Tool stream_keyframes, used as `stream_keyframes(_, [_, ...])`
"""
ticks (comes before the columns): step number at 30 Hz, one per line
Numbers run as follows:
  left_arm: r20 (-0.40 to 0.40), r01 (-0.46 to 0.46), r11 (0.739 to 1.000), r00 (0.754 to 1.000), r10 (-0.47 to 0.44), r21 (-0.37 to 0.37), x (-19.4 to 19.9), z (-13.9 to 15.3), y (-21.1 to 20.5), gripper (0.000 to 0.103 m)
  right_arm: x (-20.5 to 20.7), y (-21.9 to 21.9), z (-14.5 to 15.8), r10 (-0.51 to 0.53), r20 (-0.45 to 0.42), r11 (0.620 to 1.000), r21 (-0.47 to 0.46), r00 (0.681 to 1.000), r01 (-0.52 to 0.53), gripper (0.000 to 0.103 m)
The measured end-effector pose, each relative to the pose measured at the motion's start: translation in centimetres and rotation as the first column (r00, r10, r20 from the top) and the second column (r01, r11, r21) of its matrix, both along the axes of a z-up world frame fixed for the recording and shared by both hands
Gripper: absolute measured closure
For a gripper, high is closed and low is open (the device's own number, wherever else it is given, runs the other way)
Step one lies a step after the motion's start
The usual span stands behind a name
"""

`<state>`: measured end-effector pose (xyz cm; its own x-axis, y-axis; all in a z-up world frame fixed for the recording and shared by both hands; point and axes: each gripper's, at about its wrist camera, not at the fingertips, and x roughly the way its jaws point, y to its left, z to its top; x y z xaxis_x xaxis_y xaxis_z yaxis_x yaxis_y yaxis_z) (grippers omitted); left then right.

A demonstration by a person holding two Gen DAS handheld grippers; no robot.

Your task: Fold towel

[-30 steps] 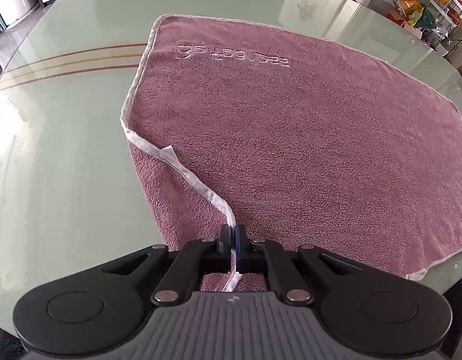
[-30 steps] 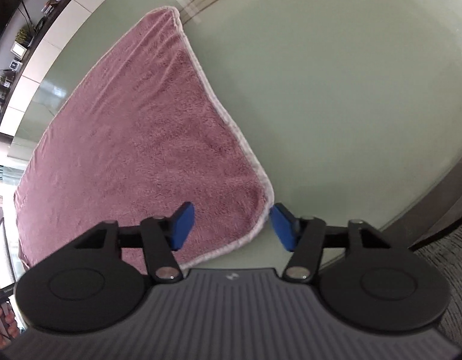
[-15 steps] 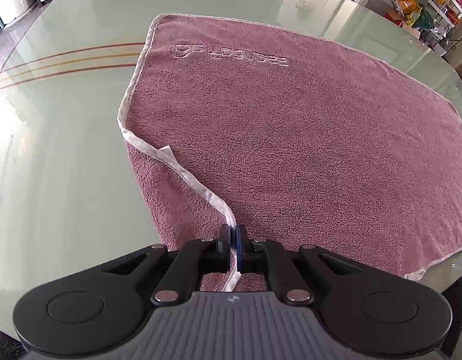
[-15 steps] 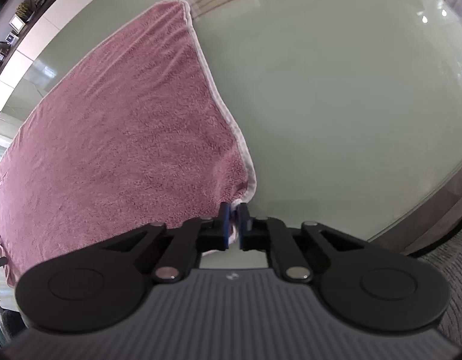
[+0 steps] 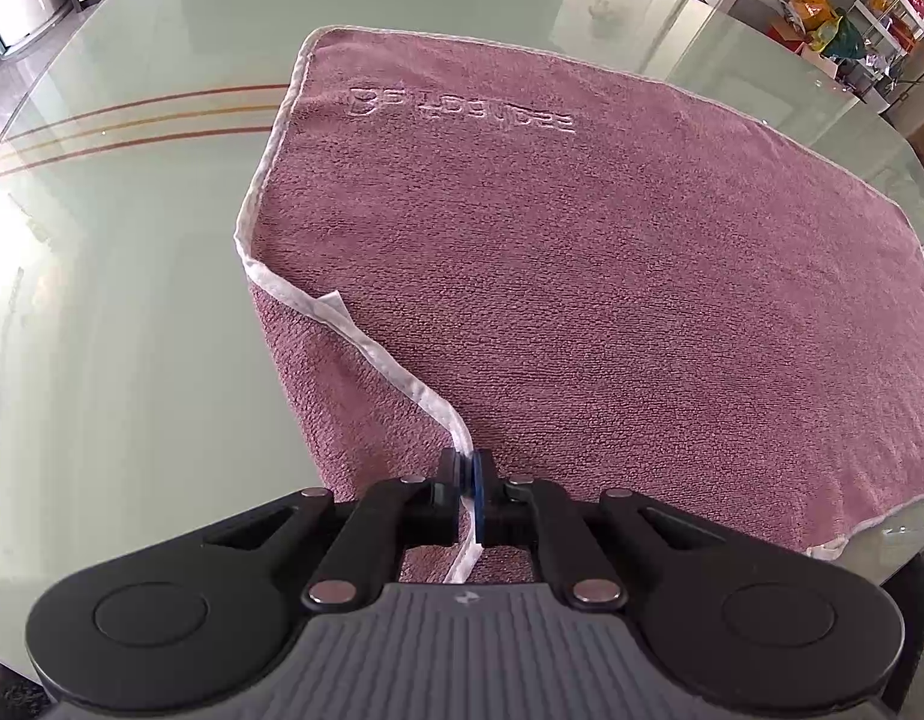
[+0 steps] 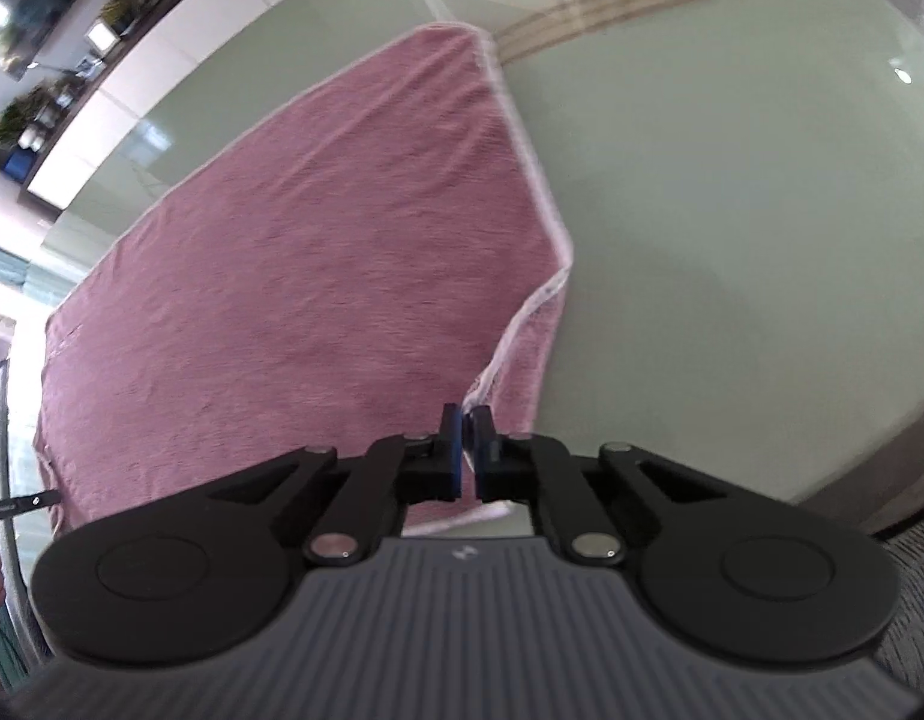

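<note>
A pink towel (image 5: 582,276) with a white hem and embossed lettering lies spread on a pale green glass table (image 5: 120,312). My left gripper (image 5: 467,468) is shut on the towel's near left corner, and the white hem runs up from its pads with the corner lifted and folded over. In the right wrist view the same towel (image 6: 294,252) stretches away to the left. My right gripper (image 6: 468,420) is shut on the towel's near right corner, which is raised off the glass so the hem bends up to the pads.
The table's near edge (image 6: 882,480) and a grey carpet (image 6: 918,588) lie at the lower right. Gold stripes (image 5: 132,120) cross the glass. Shelves with colourful items (image 5: 840,24) stand beyond the table. A white cabinet (image 6: 162,60) runs along the far side.
My right gripper closed from wide open onto the towel's near right corner, then lifted it off the glass. The left gripper kept its hold and stayed where it was.
</note>
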<state>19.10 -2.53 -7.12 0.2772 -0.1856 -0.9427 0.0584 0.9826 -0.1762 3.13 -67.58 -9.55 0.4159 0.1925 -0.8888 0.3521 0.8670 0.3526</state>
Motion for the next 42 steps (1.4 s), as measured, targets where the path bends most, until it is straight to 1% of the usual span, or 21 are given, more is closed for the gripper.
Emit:
stream_keyframes(6, [-0.001, -0.002, 1.000, 1.000, 0.002, -0.004, -0.1, 0.0, 0.2, 0.098, 2.5, 3.9, -0.1, 0.096, 0.025, 0.994, 0.044, 0.995, -0.097, 0.099])
stream_keyframes(8, [-0.002, 0.000, 1.000, 1.000, 0.000, -0.005, -0.1, 0.0, 0.2, 0.098, 3.2, 4.9, -0.5, 0.113, 0.012, 0.993, 0.022, 0.994, -0.113, 0.098])
stream_keyframes(10, [-0.004, -0.001, 1.000, 1.000, 0.001, -0.008, 0.0, -0.1, 0.3, 0.097, 3.9, 5.3, -1.3, 0.099, -0.015, 0.995, 0.021, 0.995, -0.099, 0.096])
stream_keyframes(11, [-0.005, -0.002, 1.000, 1.000, 0.002, -0.010, 0.0, -0.2, 0.2, 0.097, 4.3, 5.4, -1.5, 0.094, -0.026, 0.995, 0.021, 0.995, -0.093, 0.085])
stream_keyframes(12, [-0.005, -0.003, 1.000, 1.000, 0.003, -0.011, 0.0, -0.2, 0.2, 0.097, 4.7, 5.5, -1.8, 0.088, -0.038, 0.996, 0.019, 0.995, -0.087, 0.069])
stream_keyframes(13, [-0.005, -0.003, 1.000, 1.000, 0.003, -0.011, 0.0, -0.2, 0.2, 0.096, 5.0, 5.6, -2.1, 0.082, -0.050, 0.997, 0.017, 0.995, -0.081, 0.065])
stream_keyframes(16, [-0.003, -0.001, 1.000, 1.000, 0.001, -0.013, 0.0, -0.2, 0.1, 0.096, 5.9, 5.9, -2.0, 0.083, -0.052, 0.996, -0.012, 0.995, -0.084, 0.065])
stream_keyframes(18, [-0.003, -0.001, 1.000, 1.000, 0.001, -0.016, 0.0, -0.3, 0.2, 0.096, 6.1, 6.7, -1.6, 0.109, -0.055, 0.994, -0.025, 0.993, -0.111, 0.065])
stream_keyframes(20, [-0.003, -0.002, 1.000, 1.000, 0.002, -0.020, 0.0, -0.3, 0.2, 0.095, 6.2, 7.8, -1.3, 0.144, -0.070, 0.987, -0.066, 0.987, -0.148, 0.066])
stream_keyframes(25, [0.000, 0.002, 1.000, 1.000, -0.002, -0.023, 0.0, -0.3, 0.2, 0.095, 7.5, 9.2, -2.5, 0.163, -0.131, 0.972, -0.147, 0.978, -0.182, 0.069])
stream_keyframes(27, [0.001, 0.002, 1.000, 1.000, -0.002, -0.025, 0.0, -0.3, 0.3, 0.095, 7.8, 9.4, -2.7, 0.166, -0.140, 0.970, -0.156, 0.976, -0.187, 0.074])
stream_keyframes(31, [0.001, 0.000, 0.999, 1.000, 0.000, -0.034, 0.0, -0.4, 0.4, 0.095, 7.7, 9.5, -2.8, 0.180, -0.156, 0.963, -0.175, 0.971, -0.207, 0.074])
stream_keyframes(38, [0.004, 0.002, 0.999, 1.000, -0.002, -0.037, 0.0, -0.4, 0.4, 0.094, 7.5, 9.0, -3.1, 0.166, -0.170, 0.965, -0.173, 0.971, -0.196, 0.080])
stream_keyframes(40, [0.005, 0.003, 0.999, 1.000, -0.002, -0.038, 0.0, -0.4, 0.4, 0.094, 7.4, 9.0, -3.1, 0.164, -0.173, 0.966, -0.173, 0.971, -0.194, 0.080])
stream_keyframes(42, [0.005, 0.003, 0.999, 1.000, -0.003, -0.038, 0.0, -0.4, 0.4, 0.094, 7.6, 9.6, -3.1, 0.175, -0.187, 0.957, -0.198, 0.967, -0.211, 0.079])
